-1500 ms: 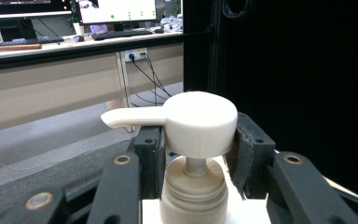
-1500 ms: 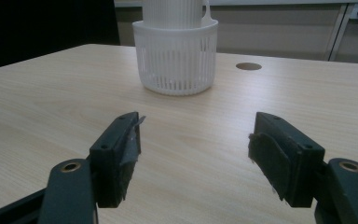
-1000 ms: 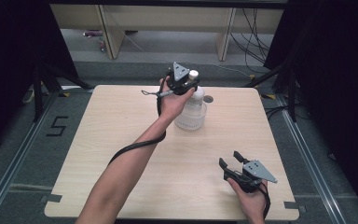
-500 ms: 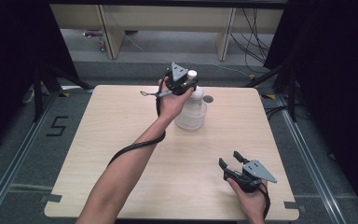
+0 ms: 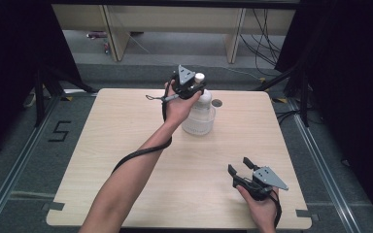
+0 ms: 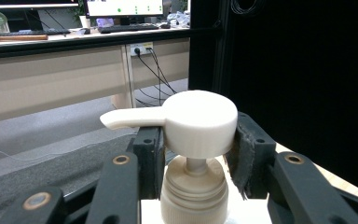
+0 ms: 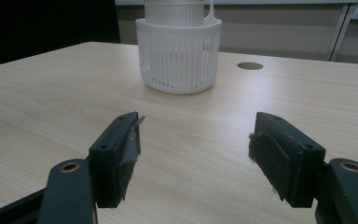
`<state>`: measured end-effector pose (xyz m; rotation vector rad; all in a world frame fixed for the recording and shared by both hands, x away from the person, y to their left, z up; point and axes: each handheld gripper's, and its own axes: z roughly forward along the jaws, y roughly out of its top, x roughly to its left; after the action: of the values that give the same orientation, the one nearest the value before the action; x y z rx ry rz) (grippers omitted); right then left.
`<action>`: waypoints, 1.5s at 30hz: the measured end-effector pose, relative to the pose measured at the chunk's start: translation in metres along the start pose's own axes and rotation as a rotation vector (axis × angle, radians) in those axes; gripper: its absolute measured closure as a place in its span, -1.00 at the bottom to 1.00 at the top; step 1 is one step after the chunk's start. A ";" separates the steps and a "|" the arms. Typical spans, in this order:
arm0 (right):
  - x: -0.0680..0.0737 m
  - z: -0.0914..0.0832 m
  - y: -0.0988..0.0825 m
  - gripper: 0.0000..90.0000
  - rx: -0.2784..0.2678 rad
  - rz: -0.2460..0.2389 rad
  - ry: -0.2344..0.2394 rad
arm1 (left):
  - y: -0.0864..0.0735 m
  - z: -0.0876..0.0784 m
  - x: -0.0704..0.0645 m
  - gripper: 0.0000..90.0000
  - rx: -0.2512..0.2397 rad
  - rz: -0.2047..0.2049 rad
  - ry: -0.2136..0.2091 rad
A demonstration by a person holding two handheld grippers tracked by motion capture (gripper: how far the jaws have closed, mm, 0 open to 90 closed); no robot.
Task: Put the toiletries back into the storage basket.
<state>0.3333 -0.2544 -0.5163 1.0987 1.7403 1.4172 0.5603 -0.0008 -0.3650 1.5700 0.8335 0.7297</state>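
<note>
Pale woodgrain table [image 5: 126, 145]: left gripper [image 6: 193, 154] fingers clamp round pump head [image 6: 200, 122]; right gripper [image 7: 193, 154] fingers spread.

Pale wooden table [image 5: 126, 145], a round hole [image 5: 217, 103] near its far edge; floor marking "5" [image 5: 59, 131] left.

The surface [image 5: 126, 160] is a pale wood-grain top with rounded corners, standing on a grey floor [image 5: 14, 160]. A round hole [image 5: 217, 103] is cut near its far edge. A white ribbed basket [image 5: 198, 121] stands directly on the surface just near that hole, holding a white pump bottle [image 5: 203, 99] upright inside it.
</note>
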 end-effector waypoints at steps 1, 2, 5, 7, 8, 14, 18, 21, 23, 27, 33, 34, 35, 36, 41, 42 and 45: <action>0.000 0.000 0.000 -0.27 0.003 -0.001 -0.001 | 0.000 0.000 0.000 0.30 0.001 0.004 0.001; 0.000 0.000 0.000 -0.27 0.001 0.007 0.003 | 0.000 0.000 0.000 0.30 0.001 0.007 0.002; 0.000 0.000 0.000 -0.27 -0.002 0.002 0.002 | -0.001 0.000 0.000 0.22 0.004 0.007 0.001; 0.000 -0.001 0.001 -0.27 0.013 -0.004 0.002 | -0.002 -0.001 0.000 0.18 0.006 0.013 0.003; 0.000 -0.001 0.001 -0.27 0.013 -0.004 0.002 | -0.003 -0.001 0.000 0.18 0.004 0.013 0.002; 0.000 0.000 0.001 -0.27 0.010 -0.011 0.000 | -0.002 -0.005 -0.001 0.02 -0.001 0.012 -0.001; 0.000 -0.001 0.001 -0.27 0.017 -0.013 0.001 | -0.002 -0.009 -0.001 -0.09 -0.002 0.007 -0.004; 0.000 0.000 0.001 -0.27 0.027 0.003 0.024 | -0.002 -0.012 -0.001 -0.15 0.000 0.001 -0.011; 0.002 -0.001 0.001 -0.27 0.036 0.026 0.023 | -0.002 -0.017 -0.001 -0.18 0.011 -0.009 -0.026; 0.003 -0.001 0.000 -0.27 0.031 0.026 0.021 | -0.002 -0.023 0.000 -0.20 0.015 -0.011 -0.034; 0.003 0.000 0.000 -0.27 0.024 0.027 0.018 | -0.002 -0.033 0.001 -0.22 0.018 -0.002 -0.034; 0.003 0.000 0.000 -0.27 0.023 0.026 0.011 | -0.002 -0.035 0.001 -0.22 0.017 0.001 -0.034; 0.003 0.000 0.000 -0.27 0.022 0.024 0.011 | -0.002 -0.038 0.001 -0.22 0.016 0.003 -0.036; 0.003 0.000 0.000 -0.27 0.024 0.025 0.011 | -0.002 -0.040 0.002 -0.22 0.016 0.003 -0.036; 0.002 0.000 0.000 -0.27 0.022 0.026 0.015 | -0.004 -0.054 0.004 -0.23 0.013 0.015 -0.038; 0.002 0.000 0.000 -0.27 0.022 0.026 0.015 | -0.005 -0.057 0.005 -0.23 0.013 0.024 -0.035; 0.001 0.000 0.001 -0.27 0.022 0.002 0.007 | -0.007 -0.066 0.008 -0.23 0.013 0.027 -0.036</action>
<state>0.3329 -0.2530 -0.5157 1.1091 1.7634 1.4080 0.5091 0.0428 -0.3622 1.6042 0.7926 0.7147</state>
